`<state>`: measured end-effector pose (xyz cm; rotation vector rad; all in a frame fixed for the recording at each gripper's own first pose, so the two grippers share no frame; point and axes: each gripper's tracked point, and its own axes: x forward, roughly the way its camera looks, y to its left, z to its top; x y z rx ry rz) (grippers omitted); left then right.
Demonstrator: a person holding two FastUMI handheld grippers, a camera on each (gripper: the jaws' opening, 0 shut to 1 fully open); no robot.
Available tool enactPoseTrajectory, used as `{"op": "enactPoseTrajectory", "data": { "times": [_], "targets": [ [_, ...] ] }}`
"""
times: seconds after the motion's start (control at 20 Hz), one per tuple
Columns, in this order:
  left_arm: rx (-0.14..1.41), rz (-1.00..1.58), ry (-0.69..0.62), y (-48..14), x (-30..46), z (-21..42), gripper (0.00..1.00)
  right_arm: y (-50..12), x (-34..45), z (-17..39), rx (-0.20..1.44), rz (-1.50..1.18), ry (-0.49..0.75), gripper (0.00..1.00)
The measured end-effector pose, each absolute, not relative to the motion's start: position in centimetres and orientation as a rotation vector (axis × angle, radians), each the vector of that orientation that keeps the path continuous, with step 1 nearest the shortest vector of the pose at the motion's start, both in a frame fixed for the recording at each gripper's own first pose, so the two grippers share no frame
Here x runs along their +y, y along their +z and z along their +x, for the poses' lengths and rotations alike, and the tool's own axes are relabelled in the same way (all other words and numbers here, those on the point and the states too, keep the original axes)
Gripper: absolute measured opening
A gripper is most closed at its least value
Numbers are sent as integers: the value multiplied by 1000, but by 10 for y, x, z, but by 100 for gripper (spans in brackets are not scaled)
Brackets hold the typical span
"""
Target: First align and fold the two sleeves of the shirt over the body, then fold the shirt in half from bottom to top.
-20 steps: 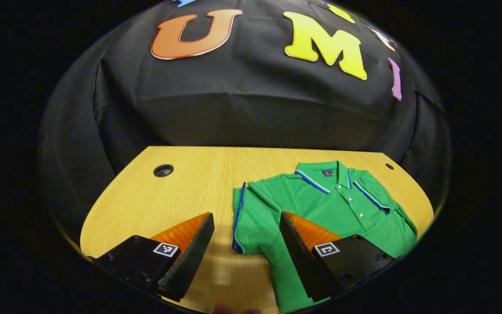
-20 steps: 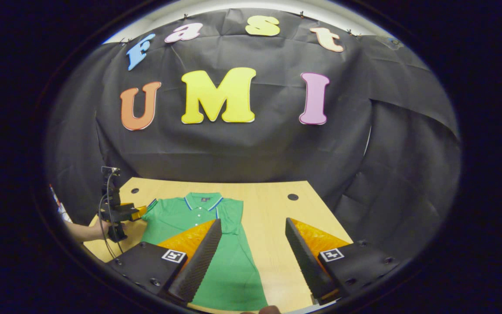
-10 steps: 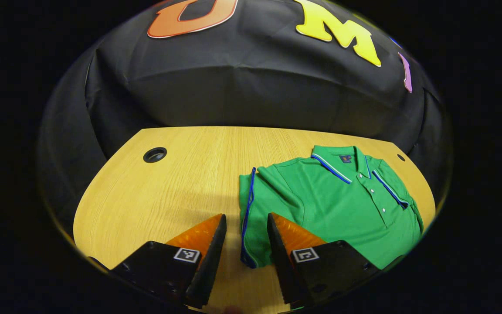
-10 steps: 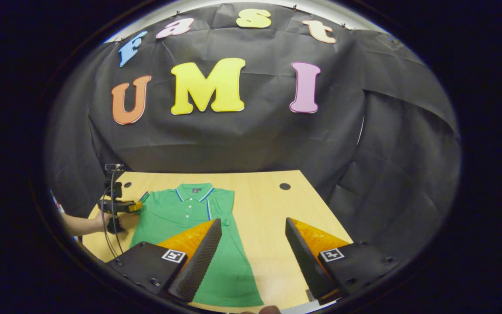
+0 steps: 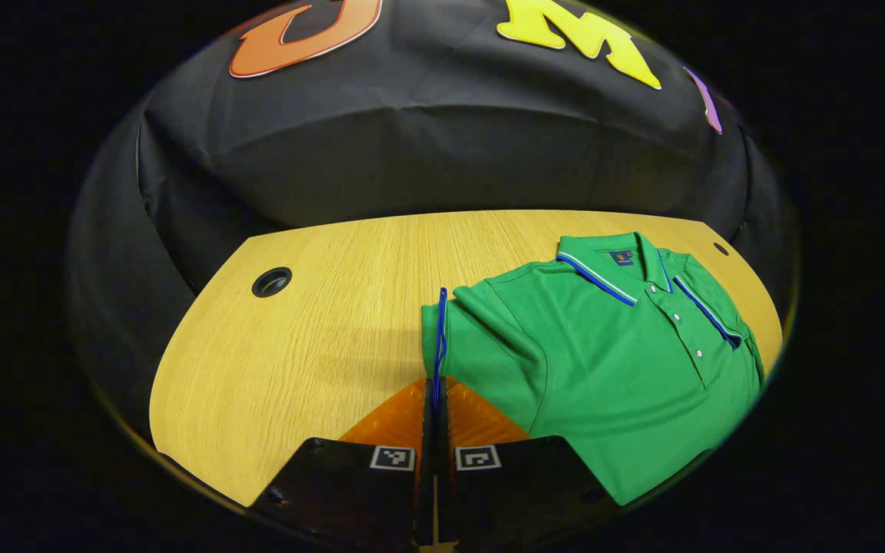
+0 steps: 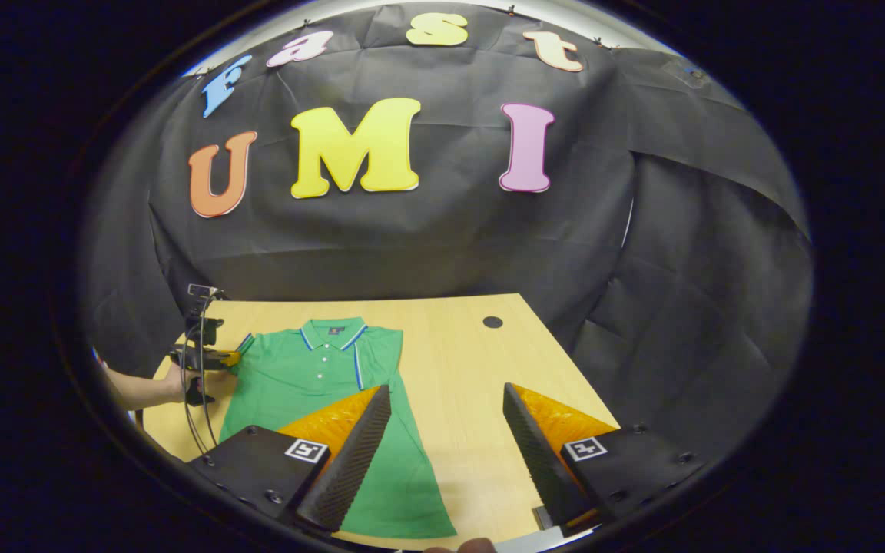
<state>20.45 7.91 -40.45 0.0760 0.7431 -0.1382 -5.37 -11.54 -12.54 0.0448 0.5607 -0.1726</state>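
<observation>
A green polo shirt (image 5: pixel 611 361) with blue-and-white trim lies flat on the wooden table (image 5: pixel 312 330), collar toward the wall. My left gripper (image 5: pixel 435 399) is shut on the blue-edged cuff (image 5: pixel 440 338) of the near sleeve (image 5: pixel 473 346), which sticks out from the body. The other sleeve lies folded over the chest. In the right gripper view the shirt (image 6: pixel 312 376) lies at the left, with a hand holding the left gripper (image 6: pixel 231 359) at its sleeve. My right gripper (image 6: pixel 446 399) is open above the table, its left finger over the shirt's lower right edge.
Round cable holes (image 5: pixel 271 282) (image 5: pixel 720 249) sit near the table's back corners, one also in the right gripper view (image 6: pixel 492 322). Cables hang from the left gripper's body (image 6: pixel 195 369). Black cloth walls close the table in behind and at the sides.
My left gripper moved onto the sleeve cuff and went from open to shut on it. The right gripper stayed open and drifted slightly back from the shirt.
</observation>
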Motion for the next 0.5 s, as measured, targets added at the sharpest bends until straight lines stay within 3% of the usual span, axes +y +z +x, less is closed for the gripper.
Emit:
{"op": "enactPoseTrajectory", "data": {
  "times": [0.2,0.25,0.5],
  "targets": [
    [737,66,-108,-389,81,202,5,-126,-120,-54,555,57,-176,95],
    [726,62,-109,-381,79,203,5,-125,-120,-54,554,60,-173,92],
    [668,84,-162,-341,49,208,5,-119,-125,-56,527,73,-168,95]
  ]
}}
